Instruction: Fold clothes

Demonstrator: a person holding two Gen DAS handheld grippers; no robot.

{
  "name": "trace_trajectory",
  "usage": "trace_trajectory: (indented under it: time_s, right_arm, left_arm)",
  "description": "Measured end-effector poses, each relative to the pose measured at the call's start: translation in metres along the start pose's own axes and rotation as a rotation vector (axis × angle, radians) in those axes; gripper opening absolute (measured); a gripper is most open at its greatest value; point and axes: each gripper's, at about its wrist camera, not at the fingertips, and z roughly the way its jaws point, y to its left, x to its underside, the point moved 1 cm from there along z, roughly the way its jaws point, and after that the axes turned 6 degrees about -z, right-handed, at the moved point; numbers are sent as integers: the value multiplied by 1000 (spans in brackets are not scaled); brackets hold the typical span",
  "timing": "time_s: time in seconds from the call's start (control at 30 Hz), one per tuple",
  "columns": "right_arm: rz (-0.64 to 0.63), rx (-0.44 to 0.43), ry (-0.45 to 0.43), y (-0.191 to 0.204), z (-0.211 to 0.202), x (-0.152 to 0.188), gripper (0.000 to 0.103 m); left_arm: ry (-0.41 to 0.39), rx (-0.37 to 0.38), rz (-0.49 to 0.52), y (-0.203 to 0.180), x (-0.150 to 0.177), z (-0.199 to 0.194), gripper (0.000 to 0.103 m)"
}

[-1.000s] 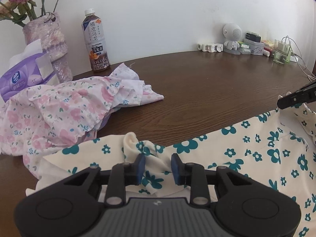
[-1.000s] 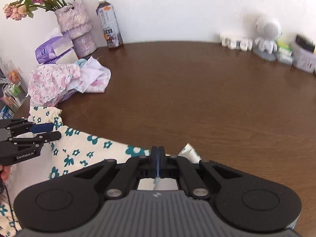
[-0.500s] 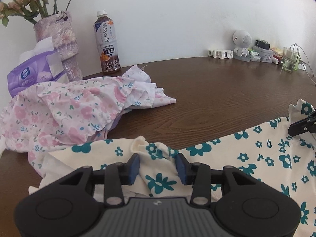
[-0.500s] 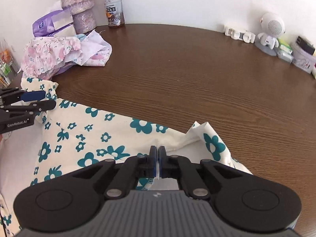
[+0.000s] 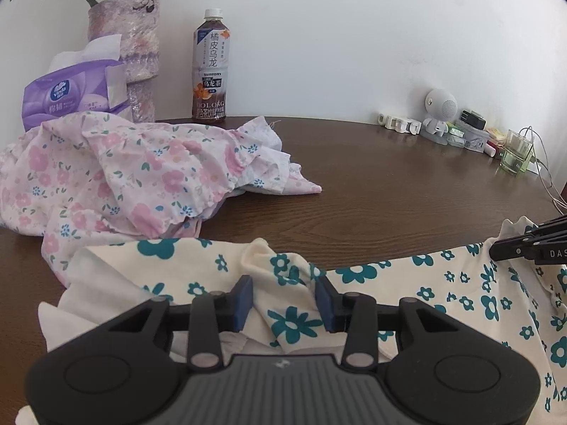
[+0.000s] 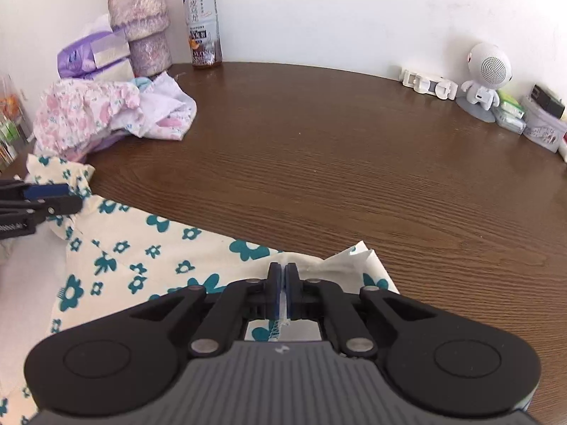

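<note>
Tabletop point(image 6: 319, 163): cream floral garment point(image 6: 149, 248) apparently stretched left-right between grippers.

Black grippers point(image 5: 283, 299), blue finger pads point(image 5: 243, 297)

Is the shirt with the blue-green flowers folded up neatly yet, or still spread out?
Still spread out. The cream flowered shirt lies across the table, bunched between the open left gripper; the right gripper pinches its edge.

White wall point(image 5: 354, 35) – dark wood table point(image 6: 354, 159), bright daylight.
</note>
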Motion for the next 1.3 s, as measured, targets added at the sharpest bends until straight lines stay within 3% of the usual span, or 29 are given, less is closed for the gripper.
trace_trajectory:
  time_s: [0.1, 0.23, 0.3, 0.37, 0.47, 0.57, 0.73, 0.77, 0.87, 0.93, 1.0, 1.1, 1.23, 1.27, 1.3]
  right_arm:
    - [68, -6, -37, -13, -22, 2, 14]
    - [77, 102, -60, -30, -57, 15, 23]
    - [49, 165, -44, -33, -64, 26, 39]
    - [7, 211, -23, -31, -63, 37, 43]
    - [-21, 214, 16, -28, -49, 47, 42]
    - [-54, 242, 44, -26, -35, 47, 6]
    - [43, 261, 27, -47, -36, 42, 6]
    - [64, 252, 26, -52, -37, 43, 10]
    - [54, 241, -4, -46, -54, 47, 42]
    - [31, 239, -38, -36, -68, 49, 41]
    - [0, 157, -77, -21, -80, 49, 40]
    - [-52, 10, -40, -1, -72, 50, 32]
    - [-55, -60, 14, 10, -46, 53, 25]
    - [-52, -67, 15, 10, -42, 53, 7]
    - [-44, -86, 18, 9, -40, 51, 0]
  left_arm:
    - [-4, -1, 1, 0, 1, 0, 39]
    - [-7, 2, 2, 0, 2, 1, 39]
    - [-10, 0, 8, -1, 3, 1, 39]
    - [-13, -3, 14, -2, 4, 1, 40]
    - [-17, -5, 20, -3, 5, 1, 40]
    - [-23, -6, 27, -3, 6, 0, 40]
    - [-26, -2, 27, -3, 7, -1, 41]
    - [-27, -1, 27, -3, 7, -1, 40]
    - [-27, 1, 27, -2, 7, -1, 41]
    - [-28, -1, 28, -3, 7, -1, 41]
    - [-28, -3, 34, -4, 7, -1, 42]
    - [-31, -7, 47, -6, 8, 0, 44]
    - [-33, -5, 48, -6, 9, -1, 44]
    - [-34, -4, 48, -5, 9, -1, 44]
    - [-34, -2, 48, -5, 9, -1, 44]
